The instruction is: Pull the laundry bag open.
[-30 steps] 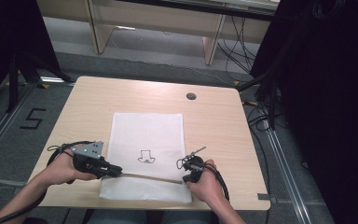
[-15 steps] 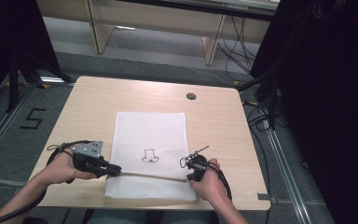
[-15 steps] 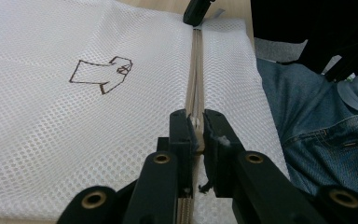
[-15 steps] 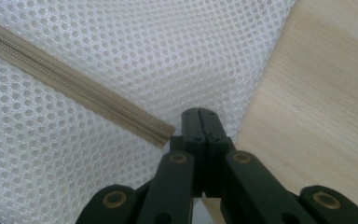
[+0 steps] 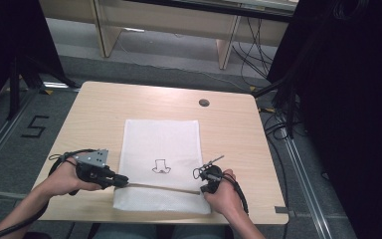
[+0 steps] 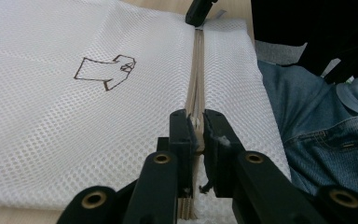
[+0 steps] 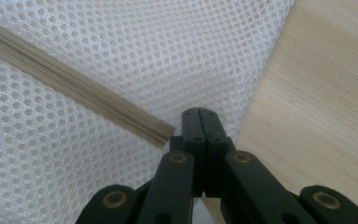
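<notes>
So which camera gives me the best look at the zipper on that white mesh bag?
The left gripper view: the zipper runs its whole length away from the left gripper, whose jaws pinch its near end. The right gripper view shows just one end; the high view shows a thin tan line.

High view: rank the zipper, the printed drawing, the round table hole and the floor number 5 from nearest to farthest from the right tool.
From the right tool:
1. Zipper: its end lies right at the tool, running left across the mesh bag.
2. Drawing: just up and left, on the bag.
3. Table hole: straight ahead, near the far edge.
4. Floor number 5: far left, off the table.
</notes>
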### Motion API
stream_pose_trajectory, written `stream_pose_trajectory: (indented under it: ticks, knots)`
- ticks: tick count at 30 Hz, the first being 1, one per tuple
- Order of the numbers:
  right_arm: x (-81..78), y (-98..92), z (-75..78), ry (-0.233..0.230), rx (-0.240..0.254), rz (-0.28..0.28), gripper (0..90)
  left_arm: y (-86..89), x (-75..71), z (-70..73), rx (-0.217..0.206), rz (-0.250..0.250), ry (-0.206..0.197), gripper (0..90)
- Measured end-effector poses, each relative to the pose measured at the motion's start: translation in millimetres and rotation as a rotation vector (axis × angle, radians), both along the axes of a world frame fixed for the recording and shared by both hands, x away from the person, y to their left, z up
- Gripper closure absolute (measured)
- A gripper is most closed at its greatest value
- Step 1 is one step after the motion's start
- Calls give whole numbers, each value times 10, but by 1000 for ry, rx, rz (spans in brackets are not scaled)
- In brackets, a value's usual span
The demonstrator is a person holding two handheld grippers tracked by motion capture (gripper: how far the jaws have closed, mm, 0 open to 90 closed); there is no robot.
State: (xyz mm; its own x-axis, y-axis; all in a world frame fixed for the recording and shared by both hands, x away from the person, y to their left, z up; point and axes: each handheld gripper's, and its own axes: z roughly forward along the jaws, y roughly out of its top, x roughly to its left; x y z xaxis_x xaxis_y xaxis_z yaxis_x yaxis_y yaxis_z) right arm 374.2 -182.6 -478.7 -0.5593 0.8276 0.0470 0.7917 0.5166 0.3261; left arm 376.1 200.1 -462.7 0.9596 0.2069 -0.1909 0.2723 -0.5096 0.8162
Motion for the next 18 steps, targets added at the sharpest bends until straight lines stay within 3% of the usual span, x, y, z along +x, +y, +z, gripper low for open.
stream_pose_trajectory:
  ticks: [1, 3, 5, 8, 9, 14, 17, 18]
  knots:
    - [-9, 7, 9, 19, 3, -26, 900, -2, 2, 0, 1, -1, 2, 820]
    - [1, 0, 0, -2, 0, 4, 900, -4, 3, -1, 9, 0, 1, 820]
    - [-4, 7, 4, 10, -3, -12, 900, 1, 13, -9, 3, -15, -9, 821]
    - [-3, 4, 3, 11, 1, -17, 900, 17, 1, -7, 4, 1, 3, 821]
    - [1, -1, 2, 4, 0, -10, 900, 32, 17, 2, 13, -9, -12, 821]
    - [0, -4, 6, 8, 3, -9, 900, 25, 1, 6, 5, 6, 2, 821]
    - [3, -6, 2, 4, 0, -4, 900, 33, 24, 3, 12, -18, -20, 820]
    - [1, -4, 3, 9, 1, -10, 900, 34, 9, 2, 13, 2, -1, 820]
